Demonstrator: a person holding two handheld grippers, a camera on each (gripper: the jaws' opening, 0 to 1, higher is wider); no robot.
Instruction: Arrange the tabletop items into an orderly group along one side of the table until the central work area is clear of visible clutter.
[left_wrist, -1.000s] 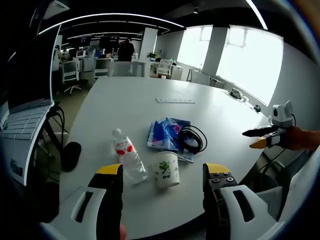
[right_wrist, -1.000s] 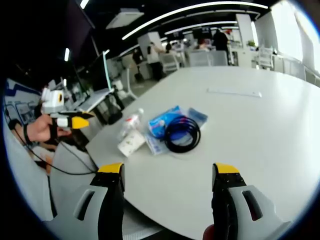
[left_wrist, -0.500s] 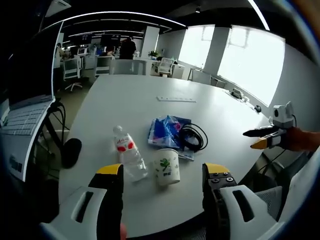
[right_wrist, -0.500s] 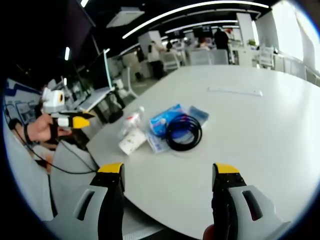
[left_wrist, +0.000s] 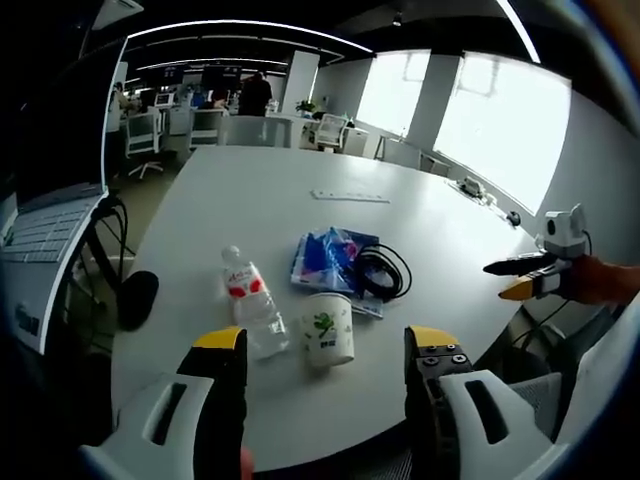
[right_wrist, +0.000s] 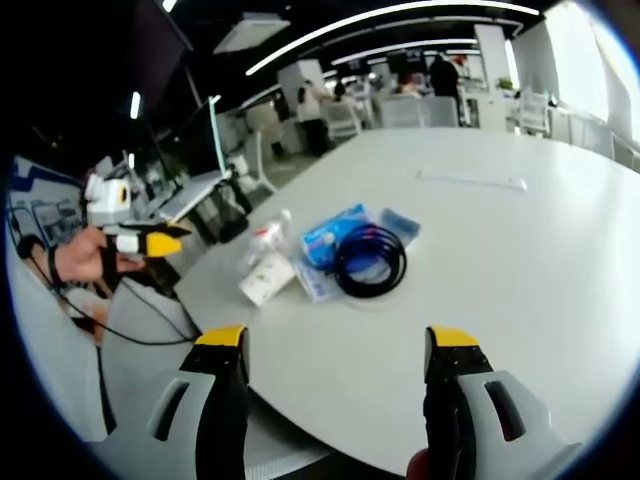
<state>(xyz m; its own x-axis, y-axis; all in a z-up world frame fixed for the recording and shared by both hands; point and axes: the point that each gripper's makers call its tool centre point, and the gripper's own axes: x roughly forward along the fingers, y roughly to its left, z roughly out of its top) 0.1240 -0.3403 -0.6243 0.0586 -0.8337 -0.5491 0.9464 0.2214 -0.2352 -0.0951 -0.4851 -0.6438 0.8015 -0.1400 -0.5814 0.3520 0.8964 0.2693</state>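
Observation:
On the white table (left_wrist: 290, 200) lie a clear water bottle with a red label (left_wrist: 250, 310), a paper cup with a green print (left_wrist: 329, 342), a blue packet (left_wrist: 330, 260) and a black cable coil (left_wrist: 382, 277), clustered together. My left gripper (left_wrist: 325, 350) hovers open just short of the cup and bottle. In the right gripper view the same cluster sits ahead: bottle (right_wrist: 262, 240), cup (right_wrist: 266, 278), packet (right_wrist: 335, 235), coil (right_wrist: 370, 260). My right gripper (right_wrist: 335, 345) is open, well short of them. Each gripper shows in the other's view, right (left_wrist: 525, 275) and left (right_wrist: 150, 242).
A long white strip (left_wrist: 350, 196) lies further back on the table. A laptop (left_wrist: 50, 200) stands off the table's left side. Office chairs and desks with people fill the background. A chair (left_wrist: 590, 360) is near the right edge.
The left view has shifted slightly, so the cluster sits a little further left and up between the jaws. The right view is almost unchanged. Nothing on the table has moved.

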